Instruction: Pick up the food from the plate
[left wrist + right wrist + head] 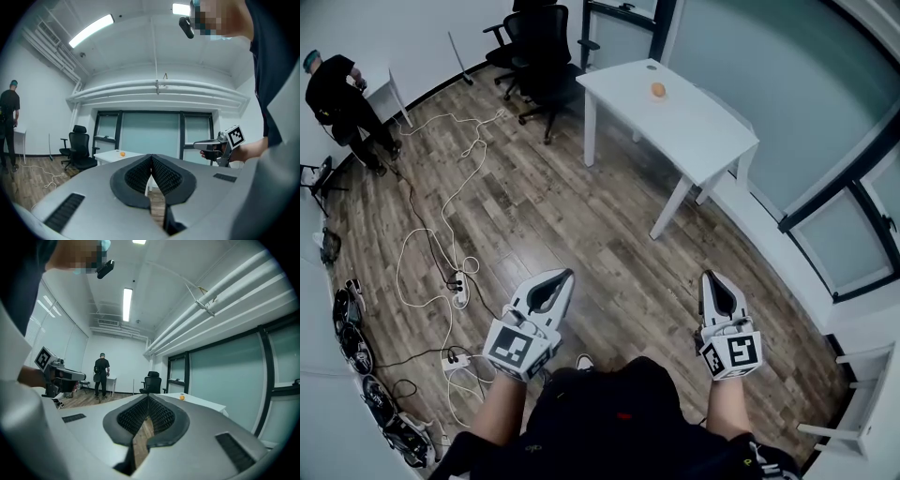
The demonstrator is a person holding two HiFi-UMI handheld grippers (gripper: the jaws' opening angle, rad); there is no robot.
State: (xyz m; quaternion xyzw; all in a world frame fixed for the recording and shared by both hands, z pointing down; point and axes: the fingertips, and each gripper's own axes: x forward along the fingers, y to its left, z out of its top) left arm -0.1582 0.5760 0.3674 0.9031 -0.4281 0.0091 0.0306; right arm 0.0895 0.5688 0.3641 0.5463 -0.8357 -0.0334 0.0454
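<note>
There's the small round orange piece of food (658,90), sitting far ahead of me on the far part of the white rectangular worktop (703,131). The worktop stands on slim white legs by the frosted glass wall (769,84) on the right. I'm well back from it, with a stretch of brown wood-plank floor (581,216) between us.

My left tool (561,276) is held out low in front of me. Its ribbed black pads are pressed together with nothing between them. My right tool (711,279) is level with it, well apart to the right. It's closed the same way and just as empty, and both tips point toward the worktop.

Beyond the worktop's left end sit black office chairs (539,42). White cables (441,234) loop across the floor on the left. At the far left a person in black clothes (342,103) stands beside the white wall.
</note>
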